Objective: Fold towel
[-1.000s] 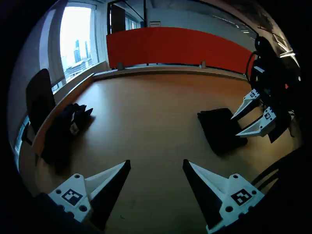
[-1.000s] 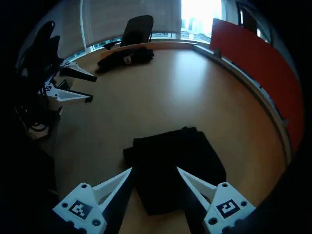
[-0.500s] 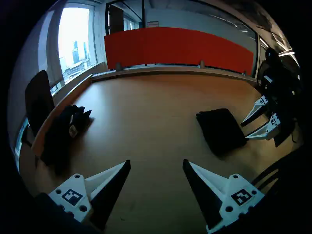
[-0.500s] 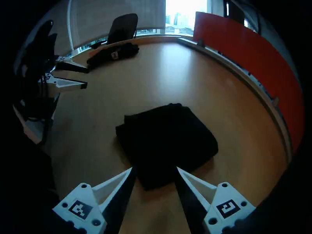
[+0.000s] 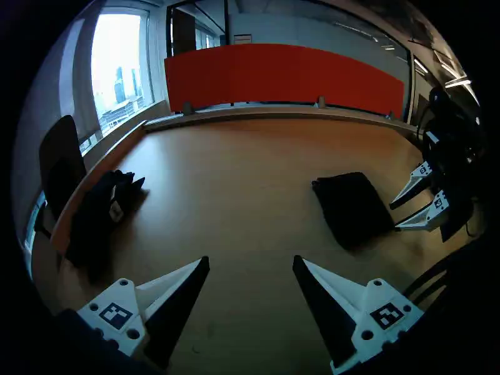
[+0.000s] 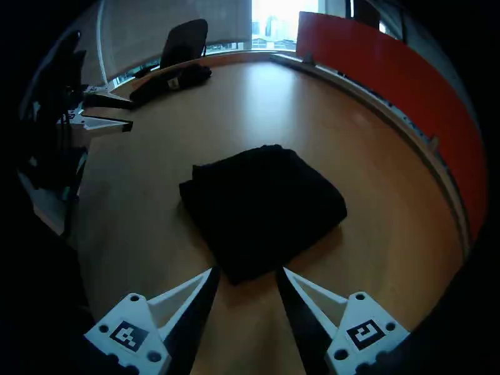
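Right gripper view. Table (image 6: 387, 187): bare wood, wide, with its curved far edge running from 12 to 3 o'clock in front of a red screen (image 6: 400, 81).

Towel (image 6: 262, 209): black, already folded to a thick, near-square pad, flat on mid-table. One corner points to 6 o'clock.

Cloth pile (image 6: 175, 80): dark, at 11 o'clock by the far edge, well apart from the towel.

Right gripper (image 6: 247, 272): towel dead ahead at 12 o'clock, its near corner between the fingertips. Fingers are spread and nothing is pinched. I cannot tell whether the tips touch the cloth.

Left gripper (image 6: 128, 117): at 10 o'clock, well apart from the towel.

Left gripper view: left gripper (image 5: 250, 259) also spread and empty, with the towel at 2 o'clock.

Judgement: the right hand is much the nearer. Any further fold starts at that near corner, carried toward 12 o'clock. The fold looks nearly done.
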### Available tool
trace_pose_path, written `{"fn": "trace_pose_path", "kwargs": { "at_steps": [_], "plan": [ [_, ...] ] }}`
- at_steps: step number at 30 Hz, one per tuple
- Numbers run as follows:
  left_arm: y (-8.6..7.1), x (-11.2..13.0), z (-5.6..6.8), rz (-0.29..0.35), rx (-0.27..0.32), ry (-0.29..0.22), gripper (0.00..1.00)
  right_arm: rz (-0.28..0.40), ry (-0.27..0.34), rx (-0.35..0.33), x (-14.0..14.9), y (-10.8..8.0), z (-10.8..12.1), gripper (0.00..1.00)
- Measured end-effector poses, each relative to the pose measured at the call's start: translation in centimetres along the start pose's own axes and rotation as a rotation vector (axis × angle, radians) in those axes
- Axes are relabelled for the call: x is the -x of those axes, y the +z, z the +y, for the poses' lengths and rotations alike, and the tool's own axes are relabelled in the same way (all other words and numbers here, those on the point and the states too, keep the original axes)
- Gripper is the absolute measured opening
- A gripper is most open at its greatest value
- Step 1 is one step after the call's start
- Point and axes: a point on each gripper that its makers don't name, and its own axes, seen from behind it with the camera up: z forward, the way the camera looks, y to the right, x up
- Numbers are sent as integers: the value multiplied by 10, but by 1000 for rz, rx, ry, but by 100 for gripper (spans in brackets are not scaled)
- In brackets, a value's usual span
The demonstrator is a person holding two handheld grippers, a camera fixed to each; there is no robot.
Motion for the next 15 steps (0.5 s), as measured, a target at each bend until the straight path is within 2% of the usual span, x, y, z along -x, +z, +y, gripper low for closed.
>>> {"fn": "trace_pose_path", "kwargs": {
  "at_steps": [9,15],
  "plan": [
    [-1,4,2,-3,1,1,100,-8,26,9,12,6,-5,67],
    [-2,5,2,-2,0,-5,100,-1,50,28,13,10,-3,50]
  ]
}}
